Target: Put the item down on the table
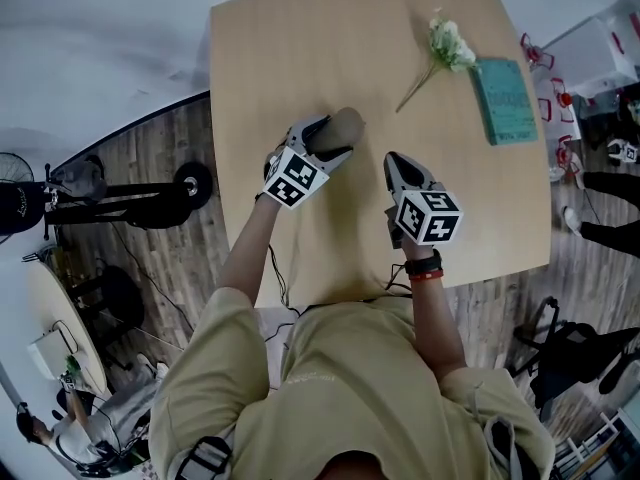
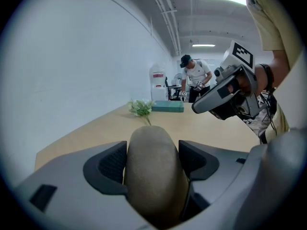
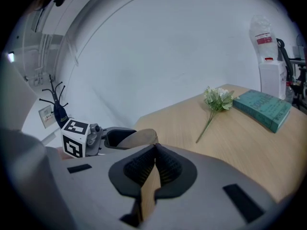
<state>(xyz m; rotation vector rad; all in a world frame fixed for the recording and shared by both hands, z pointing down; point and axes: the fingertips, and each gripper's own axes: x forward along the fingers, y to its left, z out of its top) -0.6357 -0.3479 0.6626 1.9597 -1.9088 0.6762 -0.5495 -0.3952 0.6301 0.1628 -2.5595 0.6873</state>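
Observation:
A tan, rounded roll (image 1: 347,125) is clamped between the jaws of my left gripper (image 1: 335,140), over the middle of the light wooden table (image 1: 280,58). In the left gripper view the roll (image 2: 152,166) fills the gap between both pads. Whether it touches the tabletop I cannot tell. My right gripper (image 1: 393,160) hovers just right of it, jaws shut with nothing between them. In the right gripper view its pads (image 3: 165,166) meet at the tip, and the roll (image 3: 139,138) shows to the left.
A sprig of white flowers (image 1: 448,46) lies at the table's far right, with a teal book (image 1: 505,99) beside it. The table's front edge runs close to the person's body. Chairs, a stand and other people are off to the sides.

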